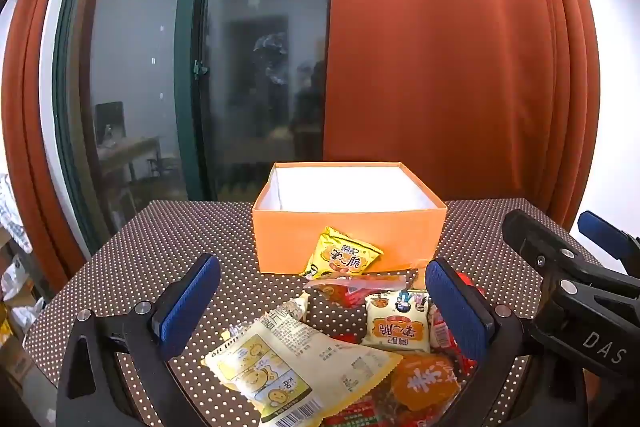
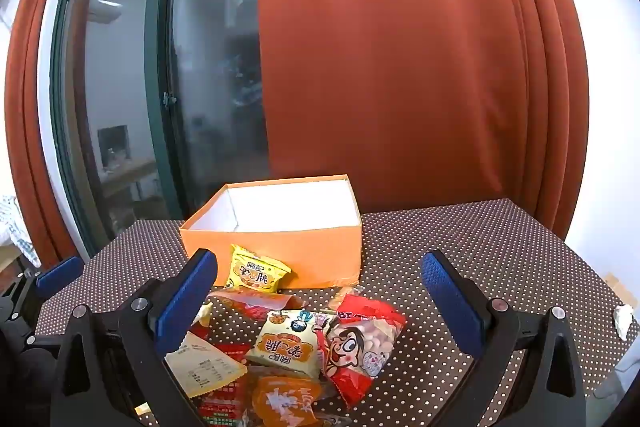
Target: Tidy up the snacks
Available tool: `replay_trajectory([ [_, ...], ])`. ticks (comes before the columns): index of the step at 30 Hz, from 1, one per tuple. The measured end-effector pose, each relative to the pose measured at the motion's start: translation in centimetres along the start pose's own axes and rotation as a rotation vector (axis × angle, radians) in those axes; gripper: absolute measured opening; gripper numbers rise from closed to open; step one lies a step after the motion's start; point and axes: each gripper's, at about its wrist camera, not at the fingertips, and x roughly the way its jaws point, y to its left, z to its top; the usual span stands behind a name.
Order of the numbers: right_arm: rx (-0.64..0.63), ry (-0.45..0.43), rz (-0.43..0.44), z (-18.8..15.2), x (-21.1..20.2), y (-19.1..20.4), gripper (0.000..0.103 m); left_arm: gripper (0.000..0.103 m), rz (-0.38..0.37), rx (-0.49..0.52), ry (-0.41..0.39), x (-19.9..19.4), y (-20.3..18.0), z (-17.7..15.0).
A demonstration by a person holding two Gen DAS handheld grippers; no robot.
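An open orange box (image 1: pixel 348 237) (image 2: pixel 280 247) with a white inside stands at the back of the dotted table. A yellow snack bag (image 1: pixel 340 253) (image 2: pixel 256 269) leans on its front wall. A pile of snack packets lies in front: a large pale yellow bag (image 1: pixel 296 367), a small cream bag (image 1: pixel 396 325) (image 2: pixel 290 343), an orange packet (image 1: pixel 424 381) (image 2: pixel 284 401) and a red cartoon bag (image 2: pixel 360 343). My left gripper (image 1: pixel 324 307) hangs open over the pile, nothing between its pads. My right gripper (image 2: pixel 320 301) is open too, beside it on the right.
The brown dotted tablecloth (image 2: pixel 480 247) has bare room on the right and left of the box. A crumpled white scrap (image 2: pixel 622 319) lies at the right edge. Behind the table are an orange curtain (image 1: pixel 440 47) and a dark glass door (image 1: pixel 256 67).
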Motion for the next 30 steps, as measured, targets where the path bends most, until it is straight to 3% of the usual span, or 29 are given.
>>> replay_trajectory([
  [30, -0.003, -0.002, -0.001, 0.0, 0.0, 0.1, 0.103, 0.103, 0.003, 0.008, -0.001, -0.3, -0.5, 0.4],
])
